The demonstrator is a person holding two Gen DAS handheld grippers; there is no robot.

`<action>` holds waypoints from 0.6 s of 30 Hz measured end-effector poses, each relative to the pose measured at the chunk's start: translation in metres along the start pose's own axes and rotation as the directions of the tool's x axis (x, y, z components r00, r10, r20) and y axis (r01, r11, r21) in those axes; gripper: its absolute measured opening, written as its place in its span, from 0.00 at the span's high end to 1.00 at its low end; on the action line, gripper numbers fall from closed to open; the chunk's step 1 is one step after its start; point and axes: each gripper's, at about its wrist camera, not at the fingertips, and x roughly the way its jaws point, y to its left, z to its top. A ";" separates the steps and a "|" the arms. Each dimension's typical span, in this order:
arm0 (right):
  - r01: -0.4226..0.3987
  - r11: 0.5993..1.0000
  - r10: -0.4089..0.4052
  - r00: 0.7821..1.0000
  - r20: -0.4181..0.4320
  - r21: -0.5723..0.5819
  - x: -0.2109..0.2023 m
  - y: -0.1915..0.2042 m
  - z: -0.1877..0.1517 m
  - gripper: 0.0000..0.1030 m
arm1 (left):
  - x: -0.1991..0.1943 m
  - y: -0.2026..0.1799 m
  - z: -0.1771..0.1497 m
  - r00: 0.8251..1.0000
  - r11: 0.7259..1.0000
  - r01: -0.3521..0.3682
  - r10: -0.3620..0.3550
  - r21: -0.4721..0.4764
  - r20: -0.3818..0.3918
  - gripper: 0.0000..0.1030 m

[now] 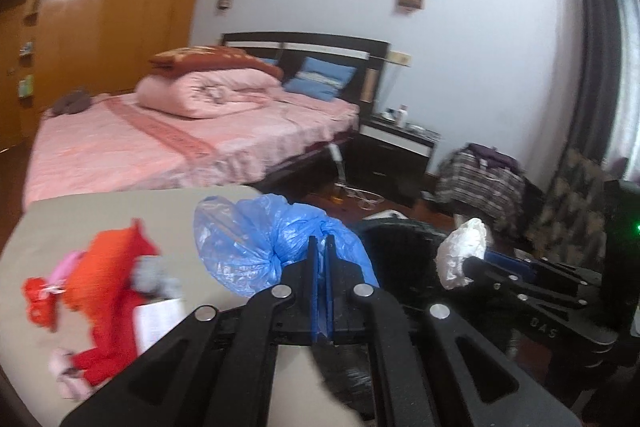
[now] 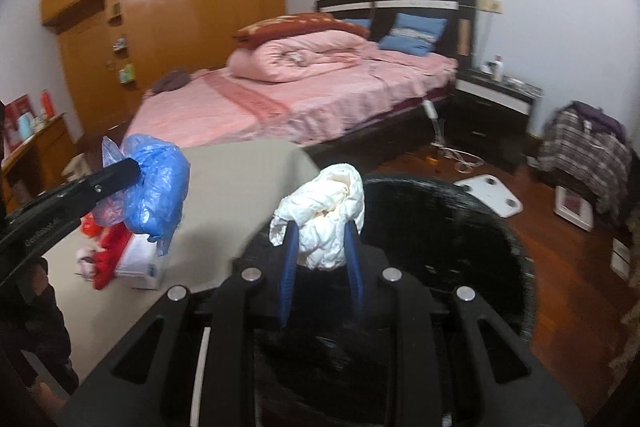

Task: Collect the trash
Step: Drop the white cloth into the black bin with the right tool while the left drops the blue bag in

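Blue plastic film, a crumpled bag [image 1: 256, 247], is pinched flat in the fully clenched left gripper [image 1: 320, 247], carried above the edge of the beige table [image 1: 120, 211]. Right gripper [image 2: 320, 239] clamps a crumpled white paper wad [image 2: 324, 215] between its blue pads, jaws part-way apart around it. Black trash bin [image 2: 448, 223] stands just beyond the table edge, lined dark; inside too dark to tell its contents. White wad hangs over or close above the bin's mouth, blue bag more over the table. Risks, as judged: thin film could slip from the narrow pinch; bag released too early lands on the table or wooden floor [image 2: 560, 267]; light paper may cling to a pad or drift past the rim. Red and orange wrappers [image 1: 108, 275] remain on the table, uncollected.
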 end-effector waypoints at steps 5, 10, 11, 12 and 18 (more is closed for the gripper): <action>0.072 0.997 -0.072 0.997 -0.004 0.036 -0.005 -0.031 -0.010 0.78 | 0.026 -0.036 -0.001 0.995 0.995 0.099 -0.098 0.018 -0.035 0.97; 0.143 0.987 -0.142 0.990 -0.015 0.069 -0.004 -0.052 -0.016 0.64 | 0.055 -0.053 -0.004 0.982 0.985 0.170 -0.167 0.020 -0.086 0.93; 0.159 0.984 -0.158 0.987 -0.017 0.076 -0.003 -0.056 -0.017 0.58 | 0.060 -0.054 -0.005 0.978 0.983 0.183 -0.180 0.017 -0.107 0.78; 0.171 0.982 -0.171 0.985 -0.016 0.082 -0.004 -0.058 -0.019 0.47 | 0.062 -0.053 -0.008 0.977 0.983 0.181 -0.179 0.014 -0.115 0.69; 0.204 0.975 -0.206 0.978 0.014 0.087 -0.005 -0.054 -0.018 0.12 | 0.040 -0.021 -0.014 0.995 0.997 0.073 -0.071 0.024 -0.074 0.43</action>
